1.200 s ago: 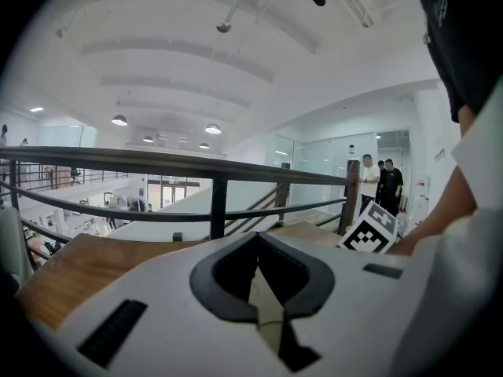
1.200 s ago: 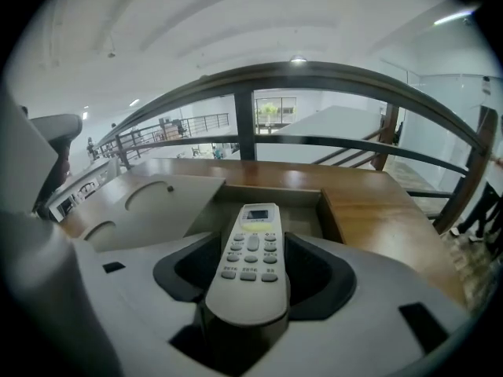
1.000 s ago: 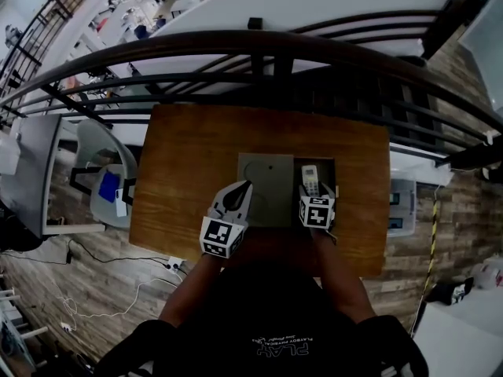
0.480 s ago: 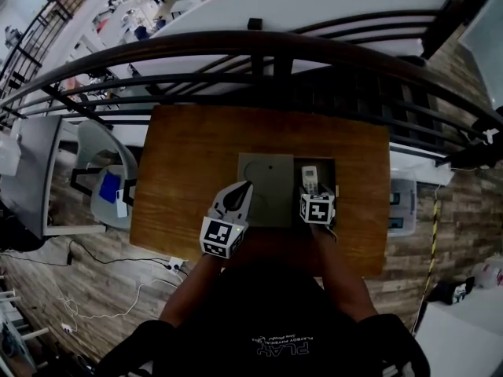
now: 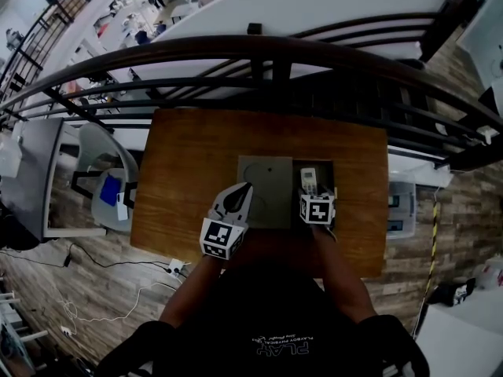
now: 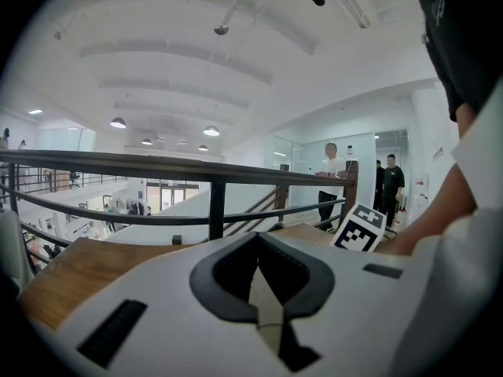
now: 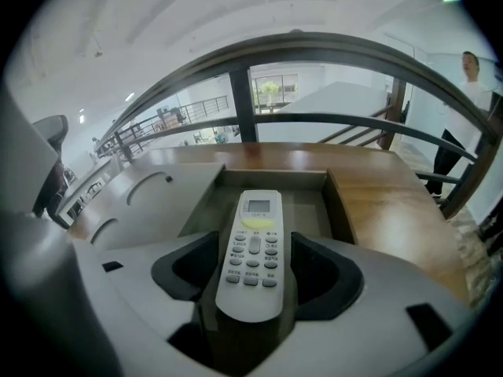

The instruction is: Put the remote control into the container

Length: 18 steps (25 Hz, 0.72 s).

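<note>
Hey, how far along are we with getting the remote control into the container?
Done: the remote control is picked up, clamped in the right gripper. In hand: it hangs over the open part of the container, front end pointing in, not yet let go. Whether it touches the bottom I cannot tell. Left: lower it, open the jaws, pull back. The left gripper is shut and empty.

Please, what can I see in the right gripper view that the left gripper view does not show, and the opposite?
Only the right gripper view: the remote control, held between the jaws of the right gripper over the open container. Only the left gripper view: the left gripper, jaws together with nothing between them, and the other gripper's marker cube. Both: the wooden table and the dark railing.
</note>
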### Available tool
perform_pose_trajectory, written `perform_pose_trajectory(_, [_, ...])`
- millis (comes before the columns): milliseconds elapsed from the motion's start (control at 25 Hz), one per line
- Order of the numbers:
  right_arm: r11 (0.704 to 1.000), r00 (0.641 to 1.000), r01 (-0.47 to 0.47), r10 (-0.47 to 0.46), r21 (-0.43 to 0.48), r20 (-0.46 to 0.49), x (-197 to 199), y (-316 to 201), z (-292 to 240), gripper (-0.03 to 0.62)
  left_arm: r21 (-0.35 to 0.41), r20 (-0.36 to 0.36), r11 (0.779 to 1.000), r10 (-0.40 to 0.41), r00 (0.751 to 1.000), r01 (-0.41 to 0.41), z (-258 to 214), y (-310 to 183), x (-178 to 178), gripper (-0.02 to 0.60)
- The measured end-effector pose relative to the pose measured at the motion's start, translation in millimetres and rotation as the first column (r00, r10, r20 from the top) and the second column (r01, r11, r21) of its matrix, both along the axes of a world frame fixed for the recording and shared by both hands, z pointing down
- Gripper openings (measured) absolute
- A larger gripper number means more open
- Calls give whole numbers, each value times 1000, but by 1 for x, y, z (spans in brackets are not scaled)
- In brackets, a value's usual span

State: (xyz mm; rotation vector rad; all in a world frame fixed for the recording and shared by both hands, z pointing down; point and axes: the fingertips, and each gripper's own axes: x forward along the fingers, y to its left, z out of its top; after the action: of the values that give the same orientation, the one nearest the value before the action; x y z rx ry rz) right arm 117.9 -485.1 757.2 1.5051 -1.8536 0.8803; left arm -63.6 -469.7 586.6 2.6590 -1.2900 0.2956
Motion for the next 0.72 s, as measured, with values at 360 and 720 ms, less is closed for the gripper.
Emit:
perform_pose_trajectory(360, [943, 1000, 21, -19, 333, -10, -2, 0, -108, 268, 28, -17, 1000, 12, 1000, -11, -14, 2, 8, 5])
perform_pose_trajectory(720, [766, 997, 49, -5, 641, -71, -1, 13, -229, 87, 77, -97, 997, 38, 995, -31, -57, 6, 26, 5])
